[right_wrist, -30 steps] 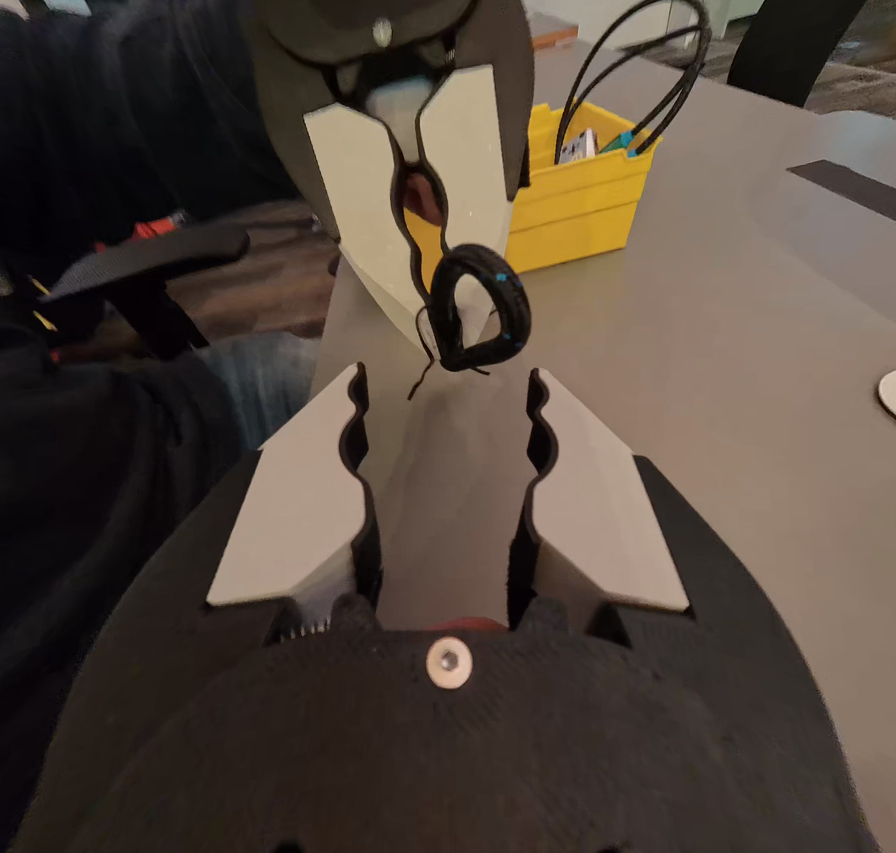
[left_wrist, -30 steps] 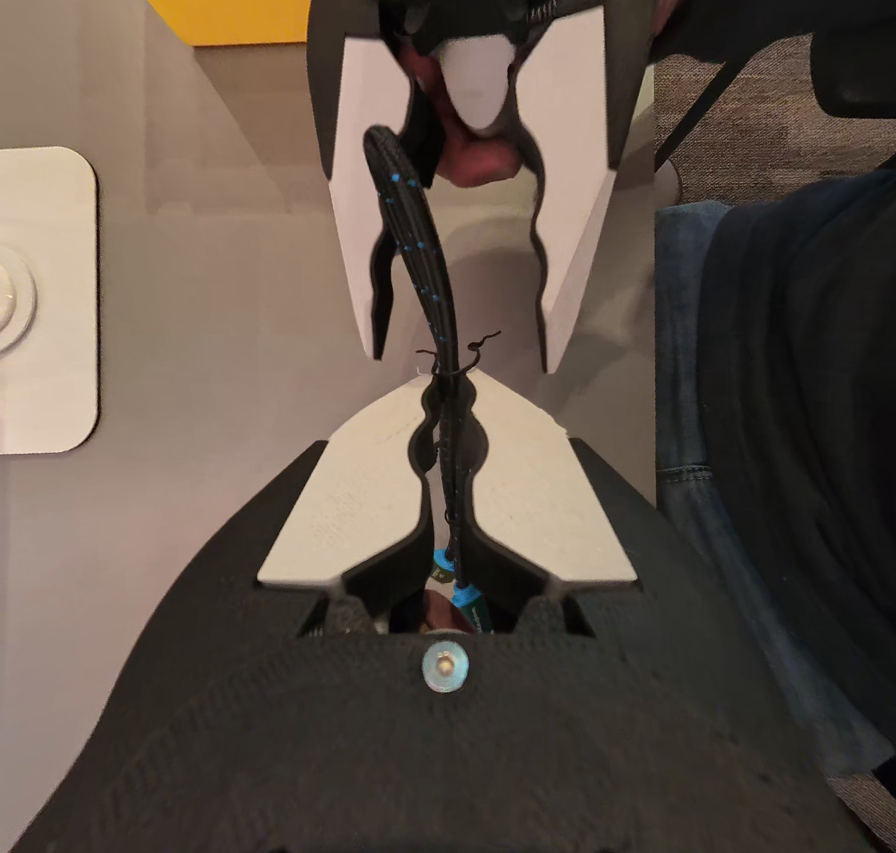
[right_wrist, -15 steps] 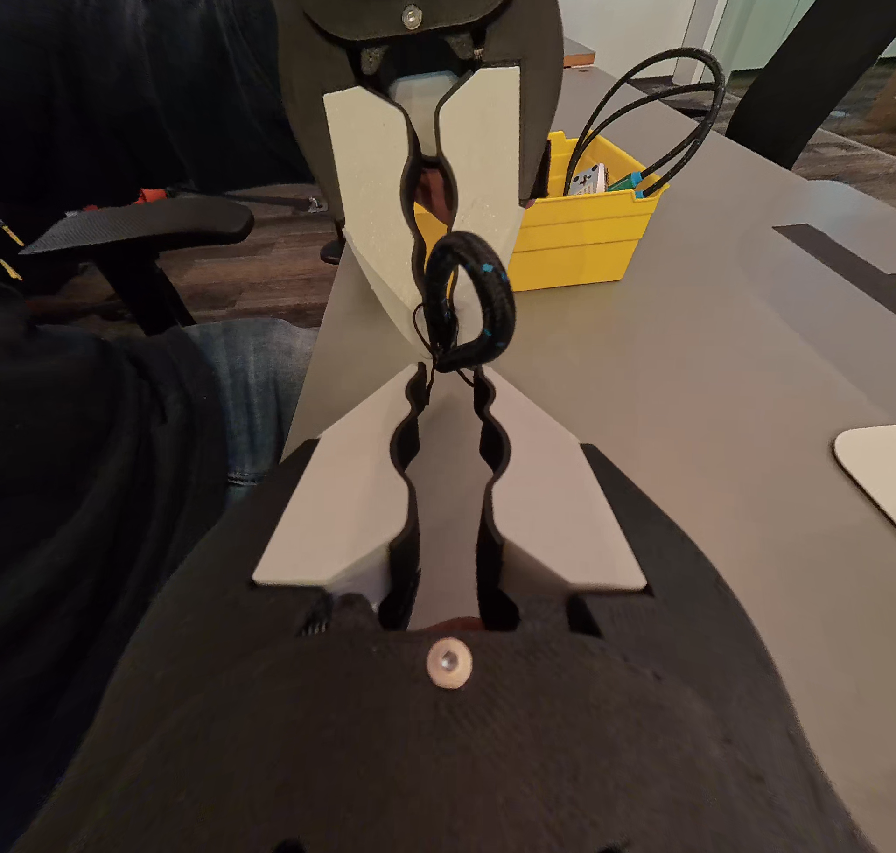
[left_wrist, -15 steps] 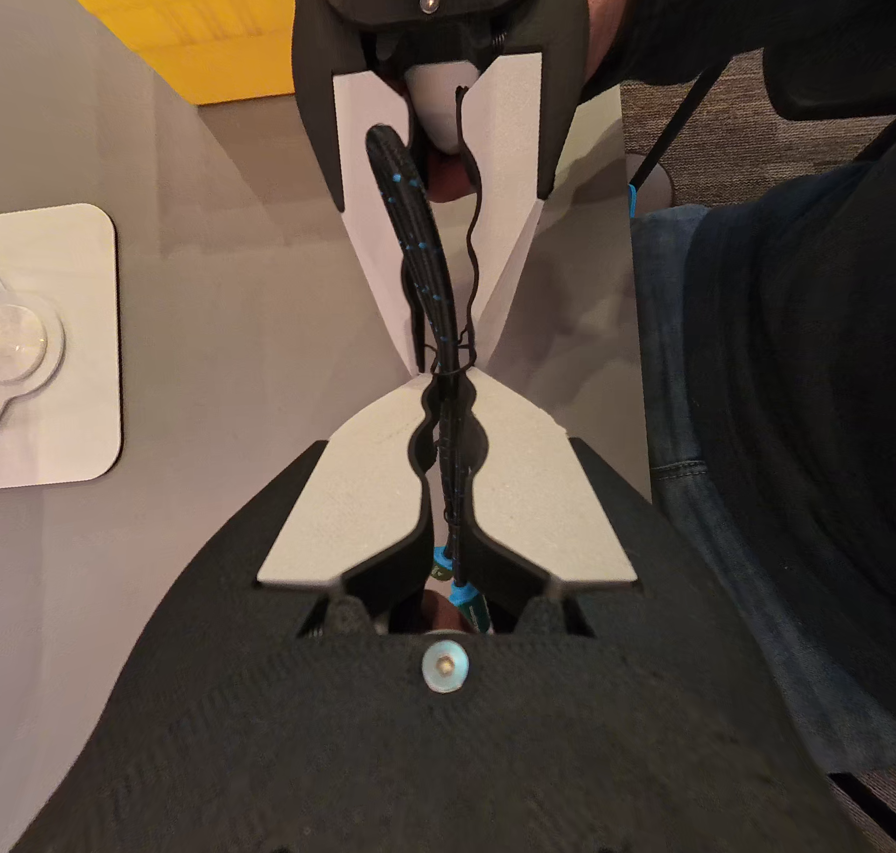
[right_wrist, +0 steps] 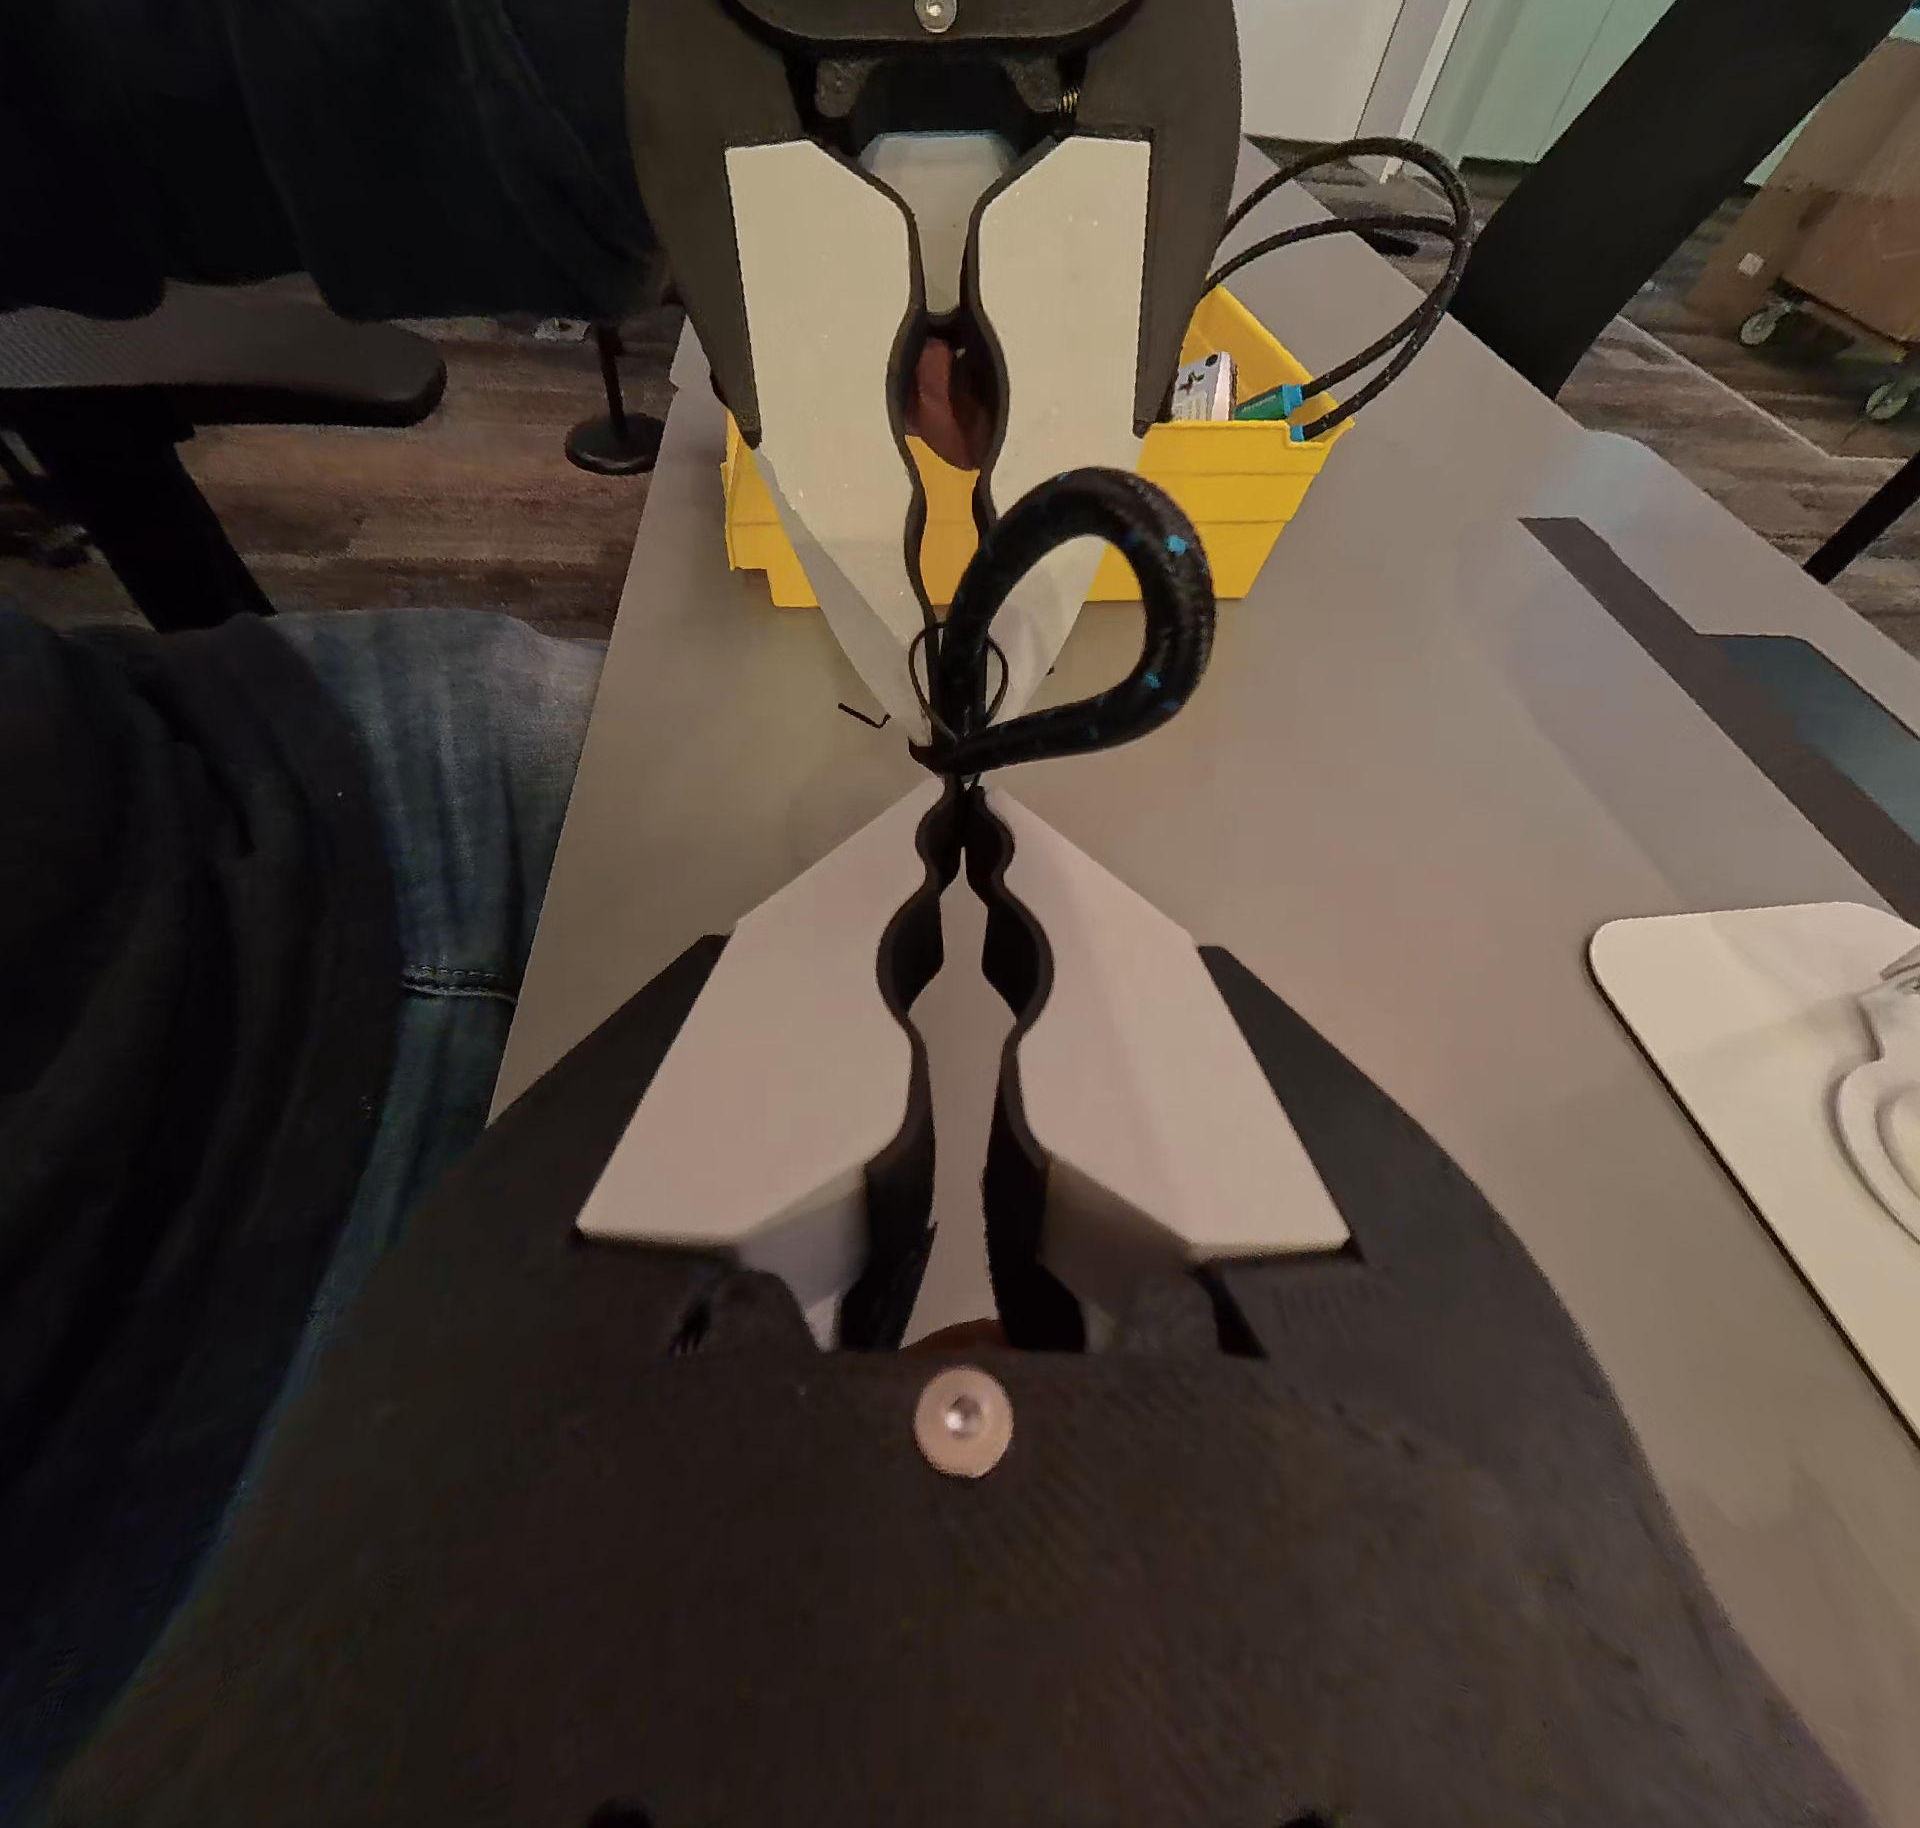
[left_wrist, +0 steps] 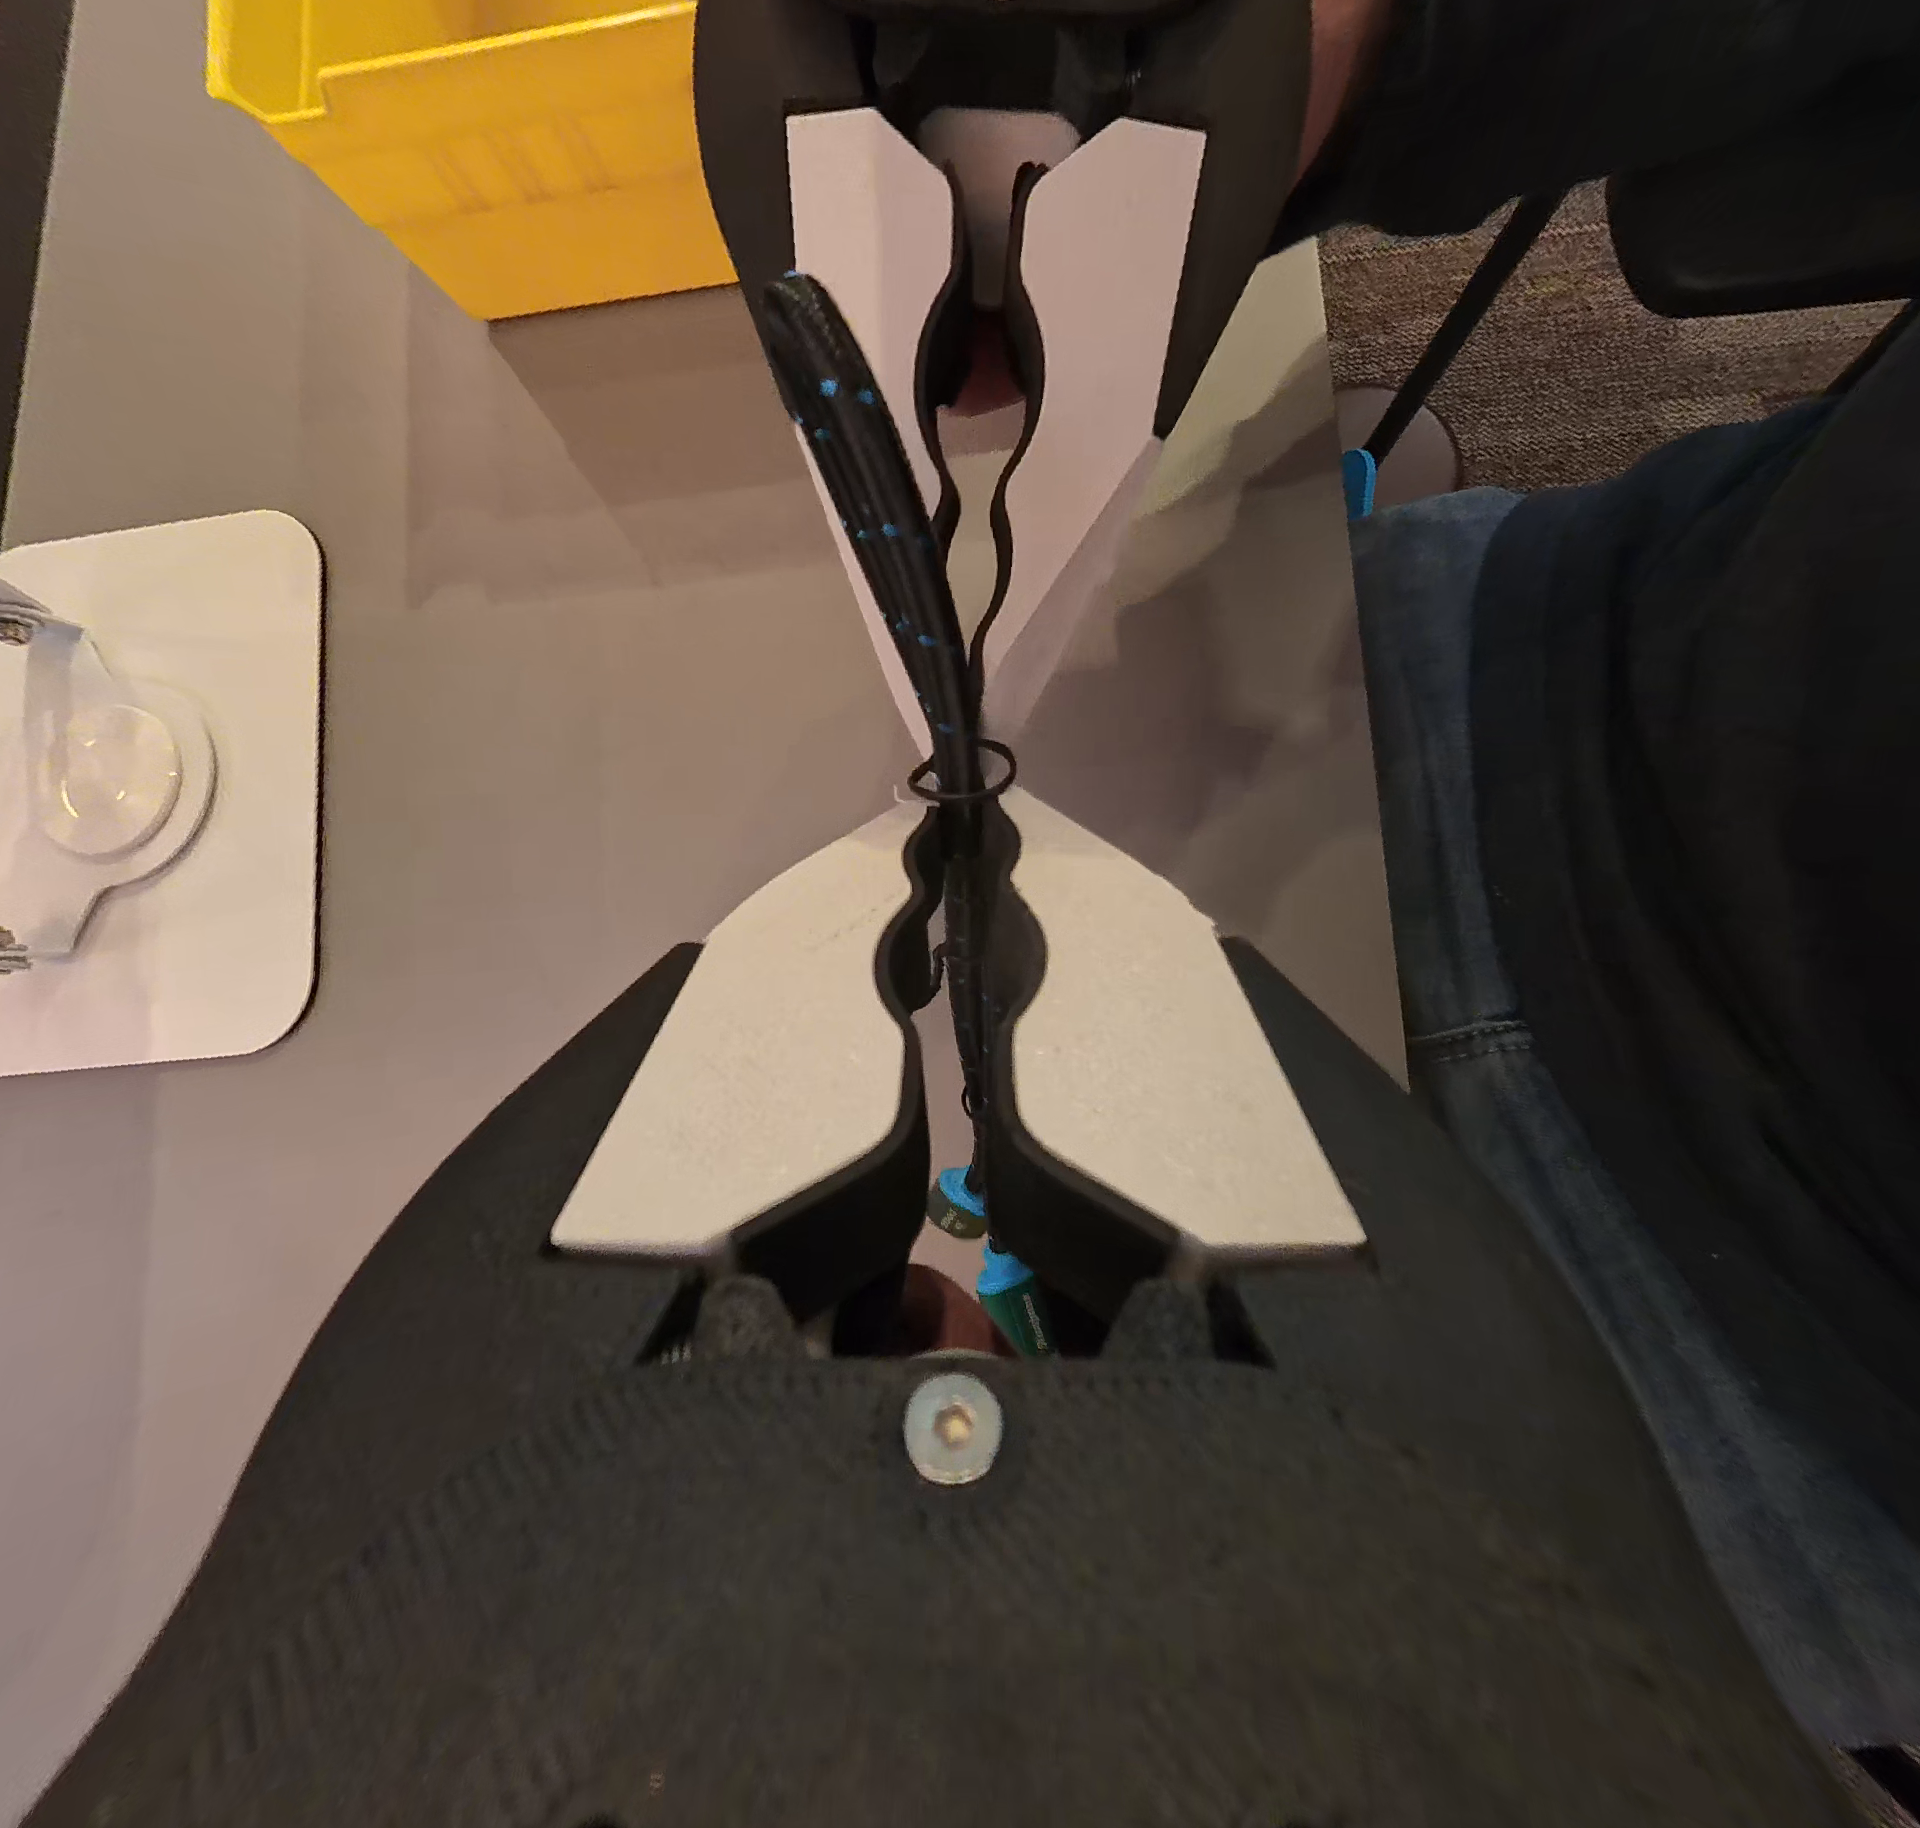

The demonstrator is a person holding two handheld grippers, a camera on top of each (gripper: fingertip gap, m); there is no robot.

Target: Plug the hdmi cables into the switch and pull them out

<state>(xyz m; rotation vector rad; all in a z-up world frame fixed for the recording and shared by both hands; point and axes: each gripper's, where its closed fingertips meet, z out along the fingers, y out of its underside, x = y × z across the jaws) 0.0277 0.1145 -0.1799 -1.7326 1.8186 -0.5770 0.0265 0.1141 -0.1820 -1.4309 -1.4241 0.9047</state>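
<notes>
the bundled hdmi cable (left_wrist: 961,957) sits pinched lengthwise in my left gripper (left_wrist: 958,822), its braided black-and-blue loop (right_wrist: 1101,625) sticking out past the tips and its blue-collared plug ends (left_wrist: 1003,1279) tucked back near the palm. i hold it up over the grey table (left_wrist: 582,698) so the thin wire twist tie (left_wrist: 961,776) around the bundle faces my other tool. my right gripper (right_wrist: 961,807) meets the left tip to tip, its fingers pressed nearly together right at that tie; i judge it is nipping the tie to undo it, though i can't tell how firmly it has it. the yellow bin (right_wrist: 1226,490) farther along the table holds another cable (right_wrist: 1382,251). a white mat (left_wrist: 208,791) with a clear plastic piece lies to the side. no switch shows, so plugging in is not yet begun.
</notes>
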